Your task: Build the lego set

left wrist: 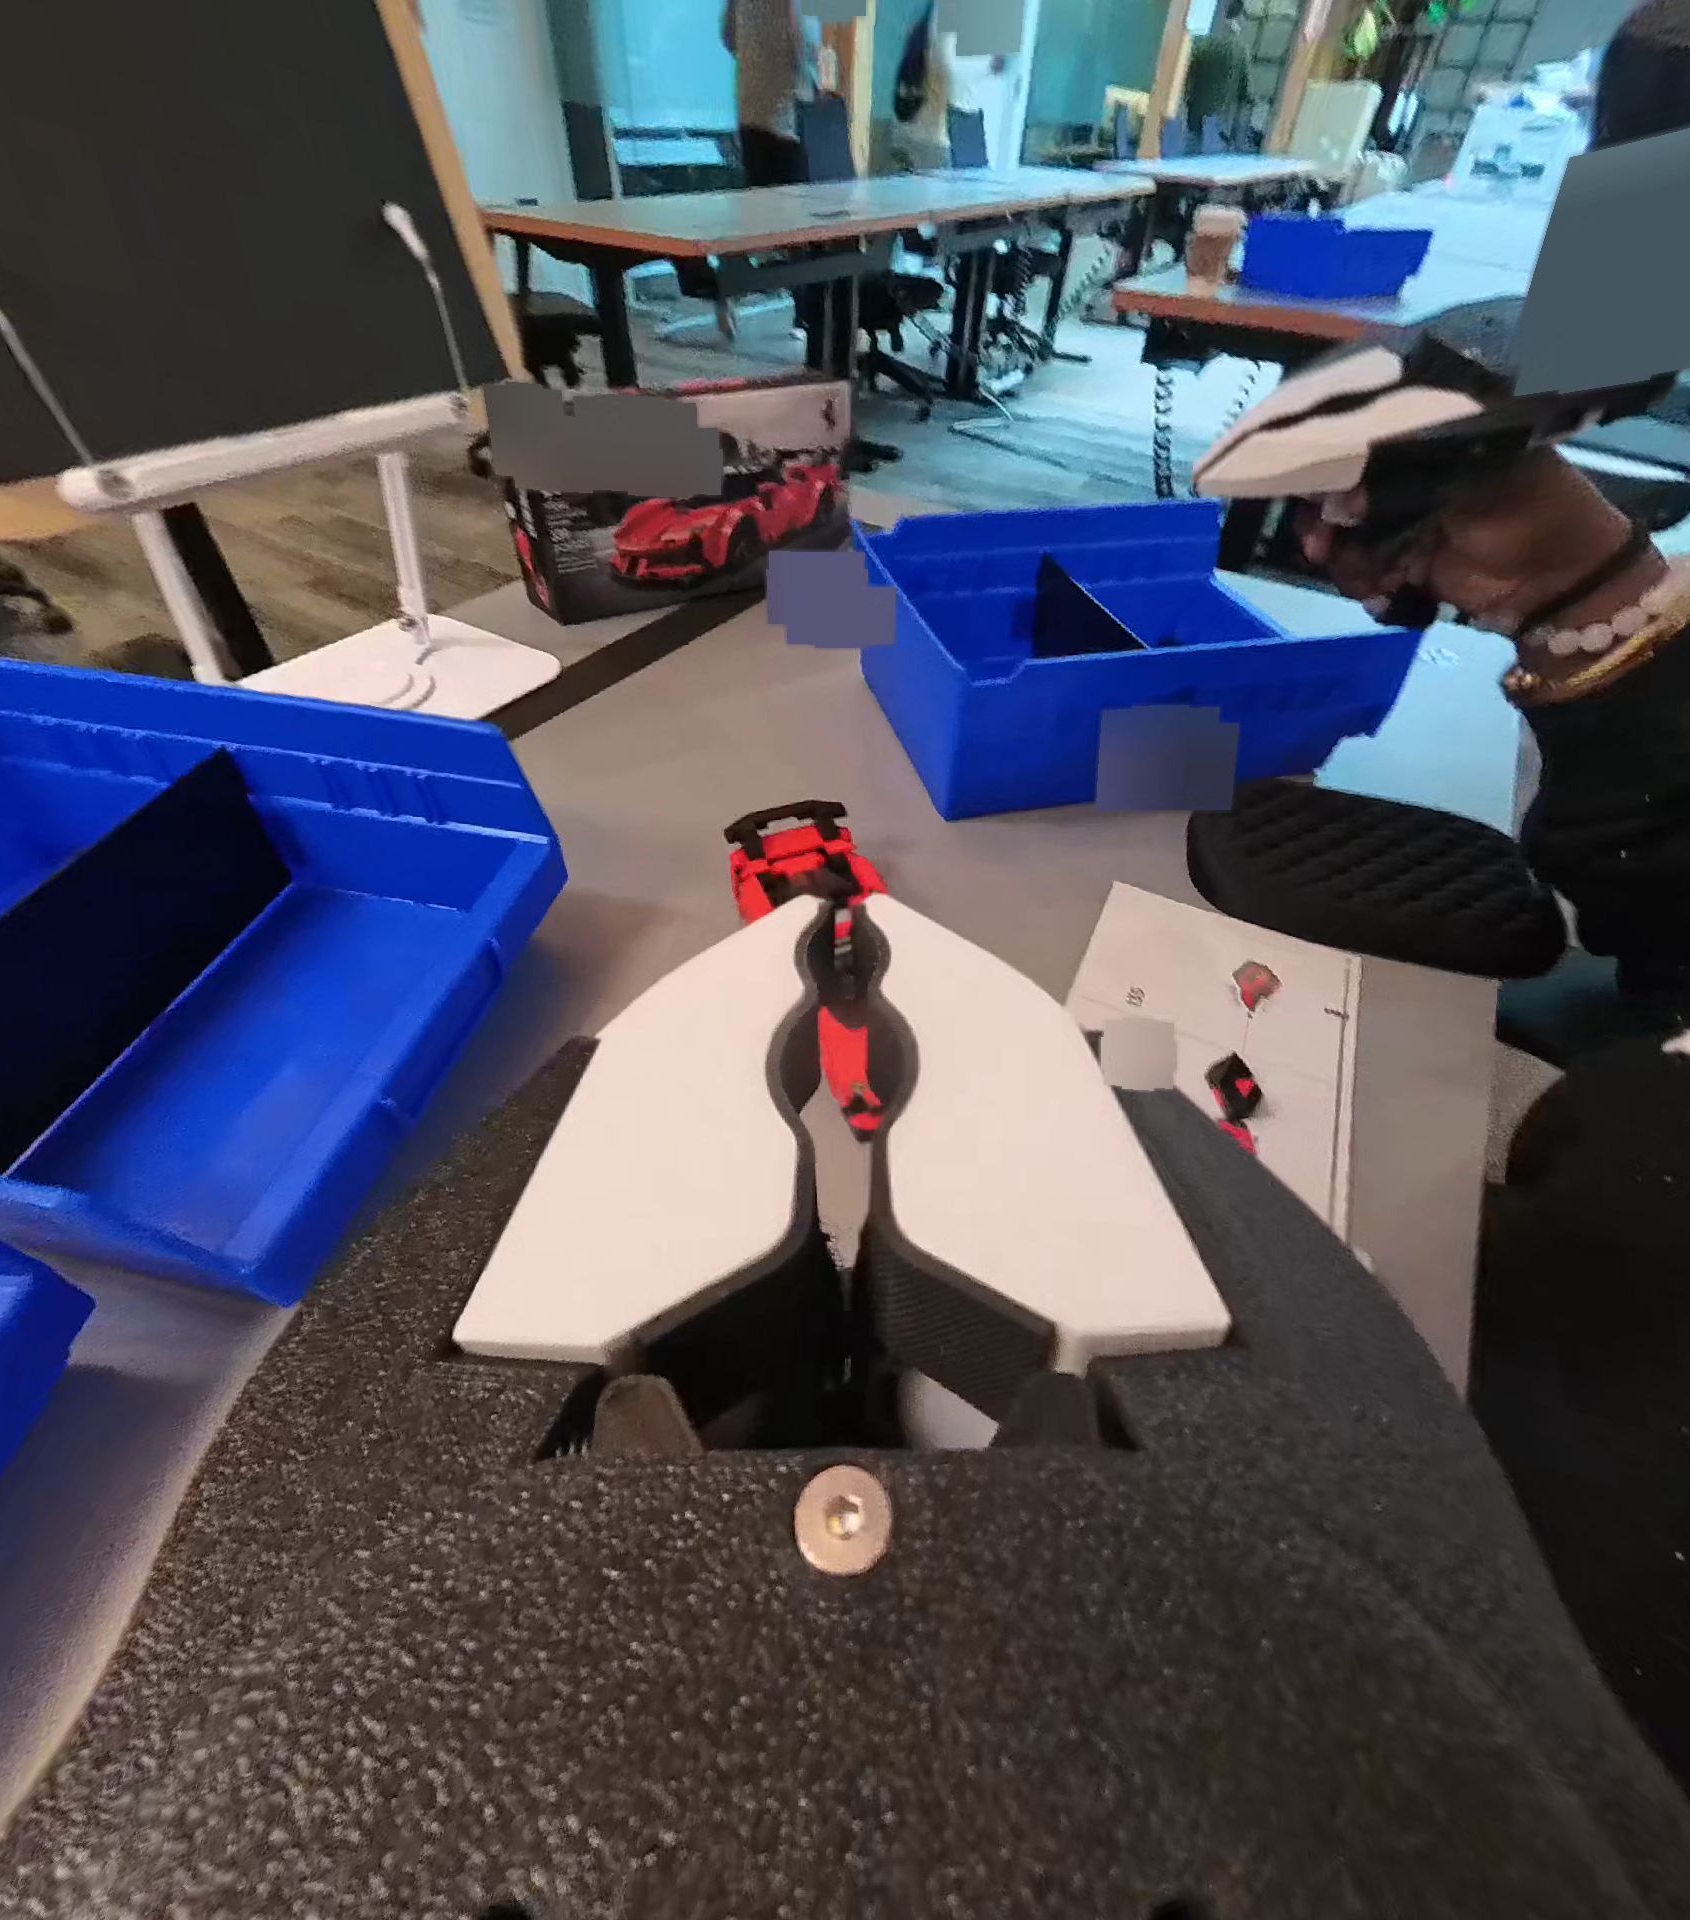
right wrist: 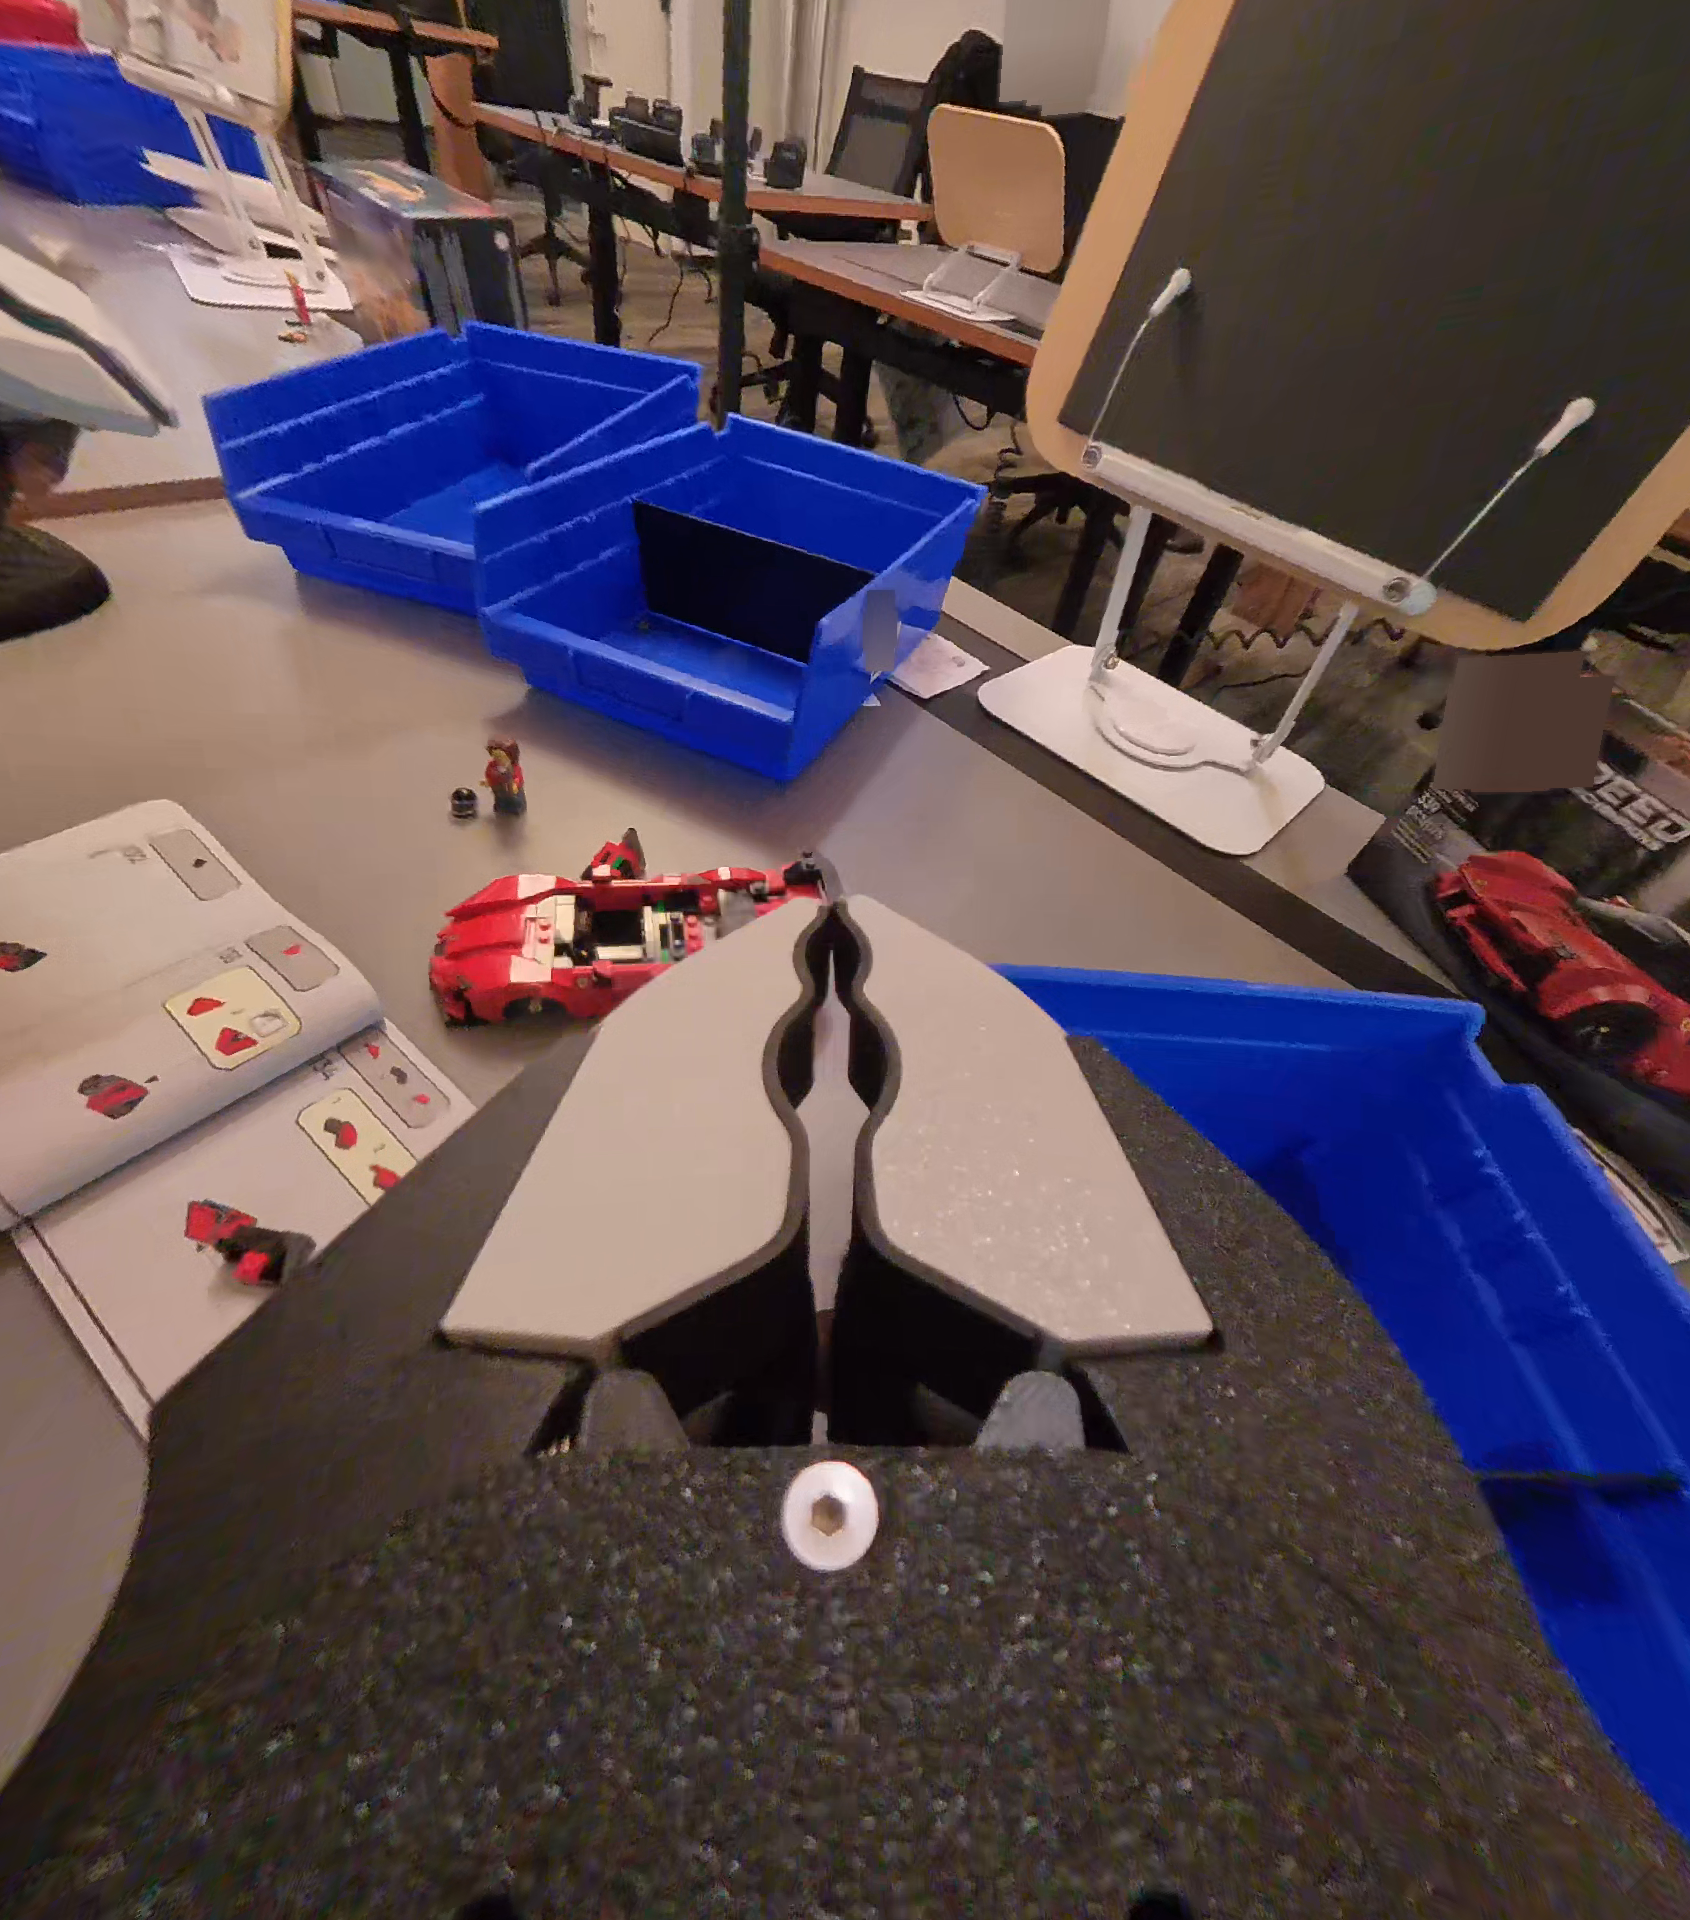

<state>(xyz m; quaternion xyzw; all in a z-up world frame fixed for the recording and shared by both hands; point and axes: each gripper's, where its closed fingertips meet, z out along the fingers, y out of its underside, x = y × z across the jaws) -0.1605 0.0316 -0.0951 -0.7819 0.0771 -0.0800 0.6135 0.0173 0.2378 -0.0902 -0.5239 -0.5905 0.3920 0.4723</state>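
Note:
A partly built red lego car (right wrist: pixel 550 951) sits on the grey table (right wrist: pixel 249 707). In the left wrist view the car (left wrist: pixel 799 862) lies lengthwise below my left gripper (left wrist: pixel 836 909), which is shut and empty above it. My right gripper (right wrist: pixel 836 914) is shut and empty, its tips close to the car's rear end. A small red and black sub-assembly (right wrist: pixel 238 1236) lies on the open instruction booklet (right wrist: pixel 124 1018). A minifigure (right wrist: pixel 505 774) stands beyond the car beside a small black piece (right wrist: pixel 463 802). The left gripper (right wrist: pixel 134 405) shows blurred at the far left of the right wrist view.
Blue bins stand around: one at the left (left wrist: pixel 197 935), one behind the car (left wrist: pixel 1111 644), two joined ones (right wrist: pixel 716 592), one by my right gripper (right wrist: pixel 1443 1195). The set's box (right wrist: pixel 1651 987) and a white stand with a black board (right wrist: pixel 1163 748) sit at the table edge. From either gripper's tips it is about 25 cm to the car (left wrist: pixel 799 862).

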